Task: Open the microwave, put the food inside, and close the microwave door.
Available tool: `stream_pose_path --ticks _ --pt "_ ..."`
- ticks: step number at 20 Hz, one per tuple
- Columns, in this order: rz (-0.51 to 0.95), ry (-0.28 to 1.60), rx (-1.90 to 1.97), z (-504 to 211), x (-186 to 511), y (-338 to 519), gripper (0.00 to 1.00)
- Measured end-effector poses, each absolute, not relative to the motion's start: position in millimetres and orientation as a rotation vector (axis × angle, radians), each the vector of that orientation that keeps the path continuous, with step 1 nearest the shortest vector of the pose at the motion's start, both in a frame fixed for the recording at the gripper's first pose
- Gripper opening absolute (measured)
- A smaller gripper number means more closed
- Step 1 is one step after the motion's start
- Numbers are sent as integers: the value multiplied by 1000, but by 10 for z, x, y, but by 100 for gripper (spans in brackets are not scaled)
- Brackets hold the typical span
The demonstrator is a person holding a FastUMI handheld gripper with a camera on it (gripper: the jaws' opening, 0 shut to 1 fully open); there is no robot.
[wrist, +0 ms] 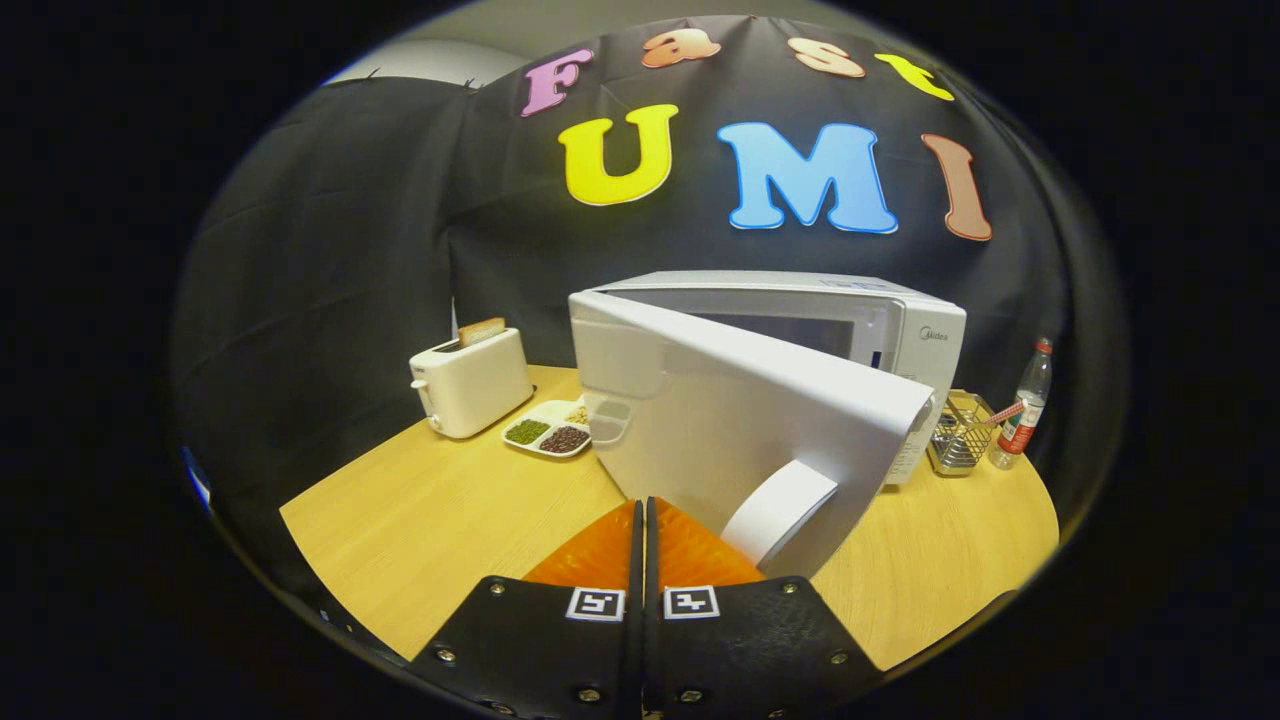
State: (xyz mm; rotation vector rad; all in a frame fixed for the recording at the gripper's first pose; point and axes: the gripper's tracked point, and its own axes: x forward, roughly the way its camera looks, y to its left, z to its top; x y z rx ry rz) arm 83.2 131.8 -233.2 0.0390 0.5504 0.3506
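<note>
The gripper [640, 515] is sitting with its fingers pressed together, gripping nothing. Just ahead, at one o'clock, the microwave [900, 330] door [745, 420] is standing partly open. At eleven o'clock, the food tray [545, 435] is waiting beside the toaster [470, 380]. Judging so, fetching it is next, needing parted fingers.

Toaster [470, 382] with bread, wire basket [958, 433], bottle [1026, 405], wooden table [440, 520]
</note>
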Motion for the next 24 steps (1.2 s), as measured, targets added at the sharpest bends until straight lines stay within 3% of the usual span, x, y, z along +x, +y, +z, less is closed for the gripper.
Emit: stream_pose_path --ticks 24 --pt "106 518 103 -2571 2257 533 0"
